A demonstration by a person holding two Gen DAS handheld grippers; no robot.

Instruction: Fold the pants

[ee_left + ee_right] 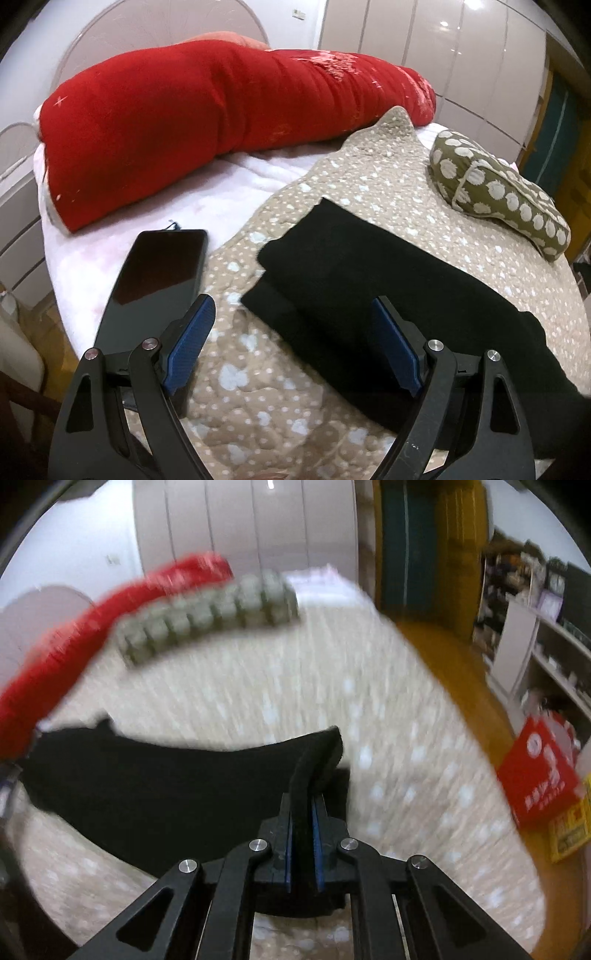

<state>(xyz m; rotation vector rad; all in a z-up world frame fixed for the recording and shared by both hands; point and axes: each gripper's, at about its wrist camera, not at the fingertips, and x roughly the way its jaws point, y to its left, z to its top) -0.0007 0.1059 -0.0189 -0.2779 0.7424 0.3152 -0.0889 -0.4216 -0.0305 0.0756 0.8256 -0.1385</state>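
Pants (369, 273), black and already doubled over on themselves, are laid on the tan dotted quilt (369, 177) near the front edge of the bed, so that's where the task's thing sits. Closest in the left wrist view, the left gripper (295, 339) is held just above the quilt with its blue pads spread wide and nothing between them; one pad hangs over bare quilt, the other over the near part of the black fabric. Whether that pad is actually touching the cloth can't be told.

In the right wrist view things are pretty smeared by motion blur, but the right gripper (304, 834) is clearly clamped on a raised fold of the pants (166, 786), and the pinched edge is seen sticking up between the blue pads while the rest of the fabric trails off to the left across the quilt (369, 701).

Just left of the left gripper, a dark phone (155, 280) is lying screen-up on the white blanket (147, 184), right beside the quilt's edge. Further back on the quilt, toward its right edge, an olive cushion (498, 192) with pale spots is placed well apart from the pants. Along the far edge of the bed a long red pillow (221, 118) is stretched out. Off the bed's right side, a red box (535, 771) can be made out on the yellow floor.
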